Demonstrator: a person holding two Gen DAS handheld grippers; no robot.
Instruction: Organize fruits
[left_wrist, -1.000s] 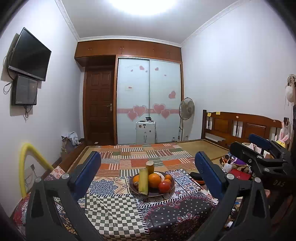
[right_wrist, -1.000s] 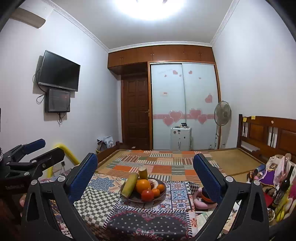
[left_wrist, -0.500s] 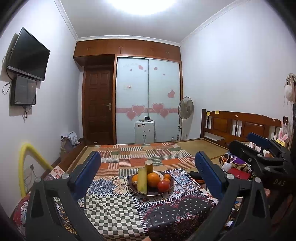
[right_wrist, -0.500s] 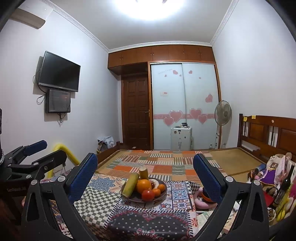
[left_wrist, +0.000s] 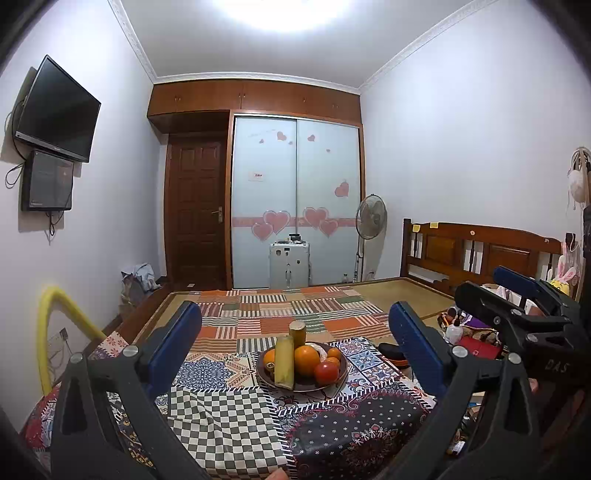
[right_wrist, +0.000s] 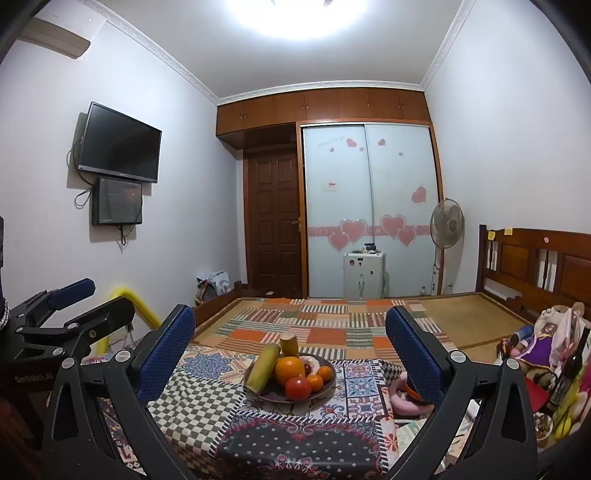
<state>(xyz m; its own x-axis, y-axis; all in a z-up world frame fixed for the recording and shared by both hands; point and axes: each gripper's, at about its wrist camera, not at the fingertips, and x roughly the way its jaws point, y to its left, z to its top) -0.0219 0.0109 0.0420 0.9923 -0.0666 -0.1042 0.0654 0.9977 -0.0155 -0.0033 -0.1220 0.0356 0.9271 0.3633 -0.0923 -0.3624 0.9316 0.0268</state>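
A dark plate (left_wrist: 334, 384) of fruit stands on a table under a patchwork cloth (left_wrist: 221, 417). It holds a large orange (left_wrist: 306, 359), a red tomato (left_wrist: 326, 373), two yellow-green cut cylinders (left_wrist: 284, 363) and small tangerines. The plate also shows in the right wrist view (right_wrist: 271, 397). My left gripper (left_wrist: 295, 347) is open and empty, well short of the plate. My right gripper (right_wrist: 290, 347) is open and empty, also short of it. Each gripper shows at the edge of the other's view.
A bed with a patchwork blanket (left_wrist: 280, 314) lies behind the table. Toys and bags (right_wrist: 546, 343) pile at the right, with a dark bottle (right_wrist: 567, 373). A yellow tube (left_wrist: 48, 332) stands at the left. A fan (left_wrist: 371, 218) and a white box (left_wrist: 290, 264) stand by the wardrobe.
Both views have shifted only slightly; the plate sits a touch lower and nearer in the left wrist view. Both grippers stay open.
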